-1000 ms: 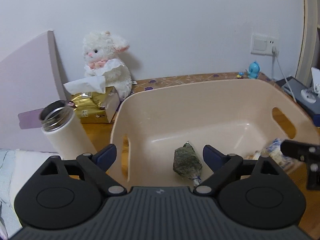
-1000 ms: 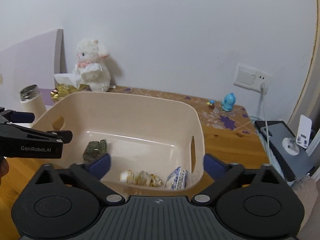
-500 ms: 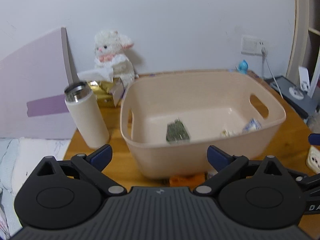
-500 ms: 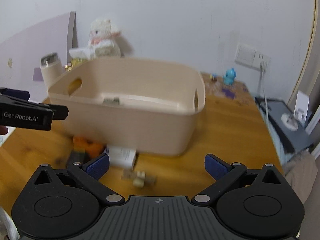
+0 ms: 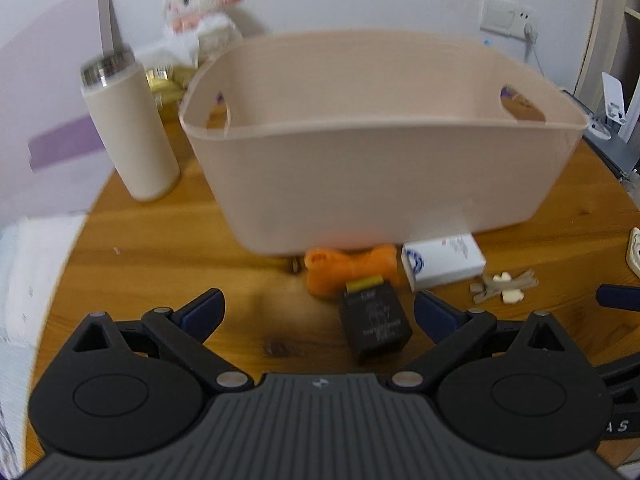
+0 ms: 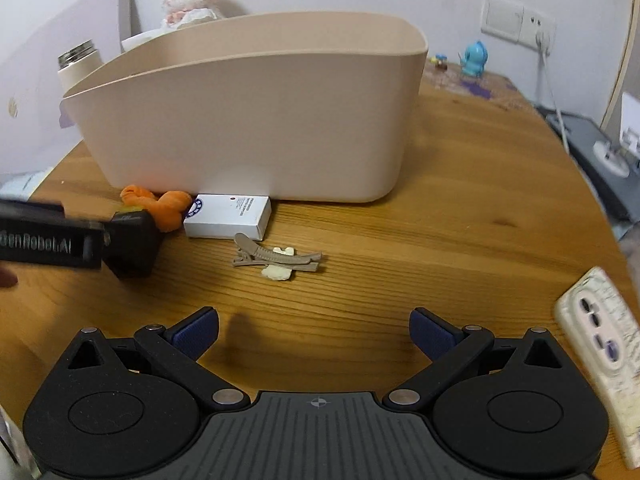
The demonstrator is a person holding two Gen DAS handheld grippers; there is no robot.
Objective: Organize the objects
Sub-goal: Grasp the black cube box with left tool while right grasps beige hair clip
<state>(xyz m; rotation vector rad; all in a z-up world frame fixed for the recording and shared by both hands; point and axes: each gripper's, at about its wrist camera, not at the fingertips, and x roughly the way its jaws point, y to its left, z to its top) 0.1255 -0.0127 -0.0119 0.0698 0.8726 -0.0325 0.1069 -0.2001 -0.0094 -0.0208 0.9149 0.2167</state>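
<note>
The open left hand-held gripper [image 5: 318, 312] faces a black box [image 5: 374, 326], orange toy [image 5: 348, 268] and beige bin [image 5: 380, 176] on the bench [image 5: 160, 264].

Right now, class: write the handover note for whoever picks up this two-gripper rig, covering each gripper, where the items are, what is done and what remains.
Left gripper: open, empty, low over the table, pointing at the black box.
Right gripper: open, empty, above bare wood short of the hair clips.
Beige bin: upright on the wooden table; its inside cannot be seen from this height.
Still on the table, in front of the bin: orange bone toy, black box, white carton, hair clips.
Left to do: bin those four, probably the black box first, since the left gripper is nearest it.
</note>
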